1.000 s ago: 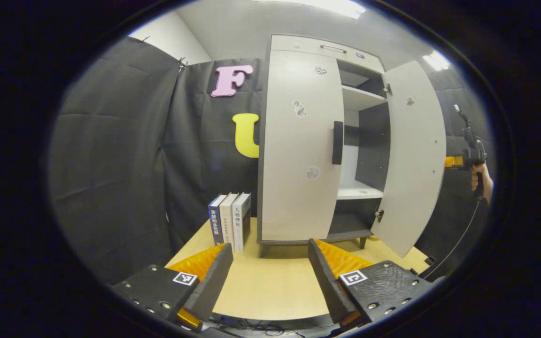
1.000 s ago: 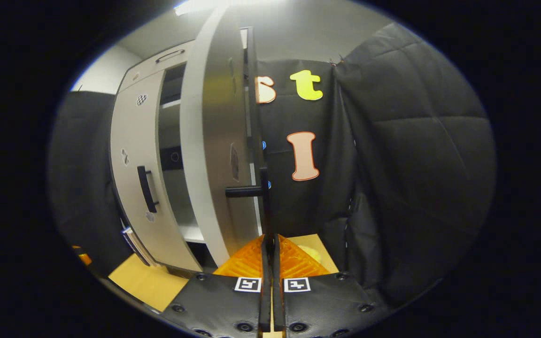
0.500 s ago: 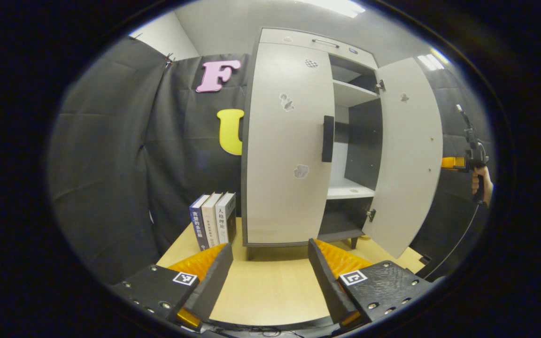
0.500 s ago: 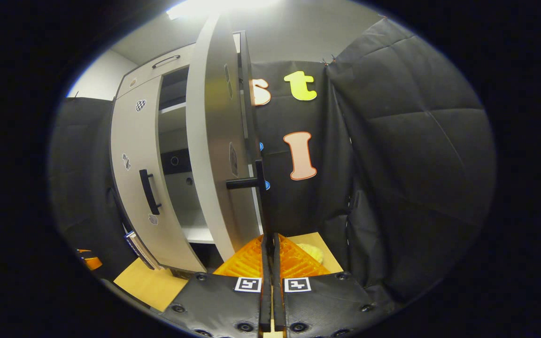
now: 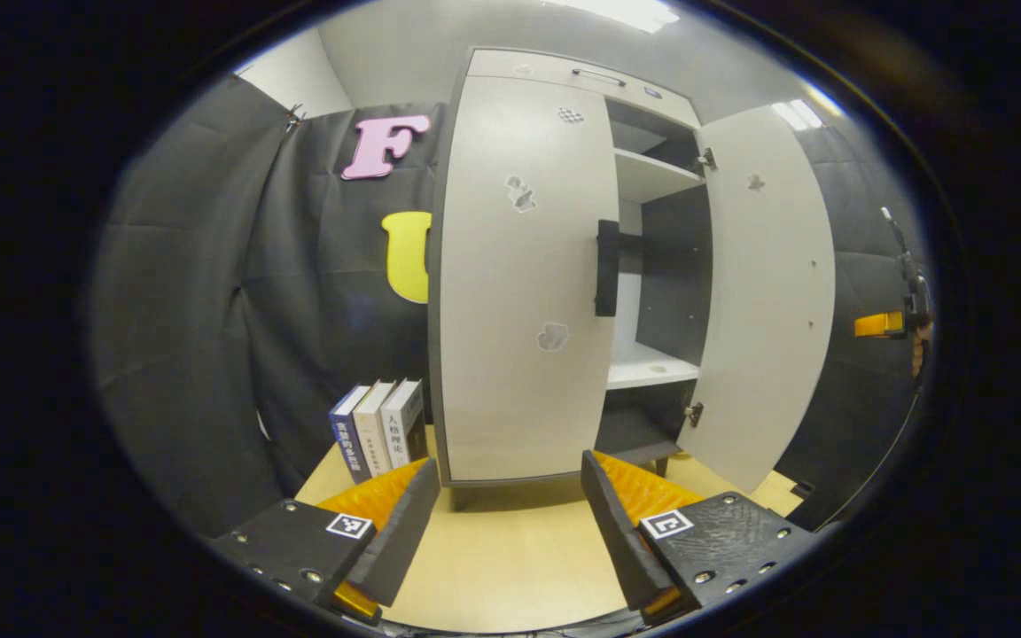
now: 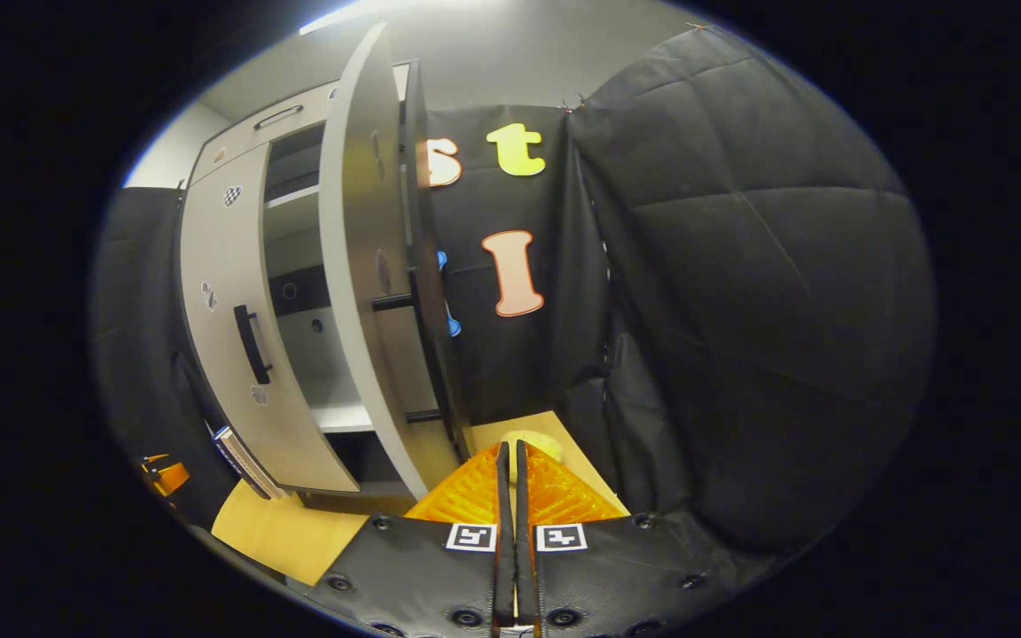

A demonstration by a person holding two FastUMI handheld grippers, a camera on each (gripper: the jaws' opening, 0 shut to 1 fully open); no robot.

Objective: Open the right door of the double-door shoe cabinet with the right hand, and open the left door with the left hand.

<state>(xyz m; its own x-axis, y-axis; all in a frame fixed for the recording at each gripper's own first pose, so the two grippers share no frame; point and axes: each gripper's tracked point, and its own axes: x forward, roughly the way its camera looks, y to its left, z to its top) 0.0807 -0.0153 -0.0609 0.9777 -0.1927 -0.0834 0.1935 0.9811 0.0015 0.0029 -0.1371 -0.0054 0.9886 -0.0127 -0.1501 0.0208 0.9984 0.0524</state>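
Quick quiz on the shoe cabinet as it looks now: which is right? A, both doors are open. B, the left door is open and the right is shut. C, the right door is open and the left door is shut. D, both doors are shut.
C: the right door stands swung out, baring the shelves, while the left door lies flat against the cabinet.

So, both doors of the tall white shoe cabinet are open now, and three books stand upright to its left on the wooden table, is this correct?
Not quite. Only the right door of the tall white shoe cabinet is open; the left door with the black handle is closed, as the left gripper view shows. The three books do stand upright to its left on the wooden table.
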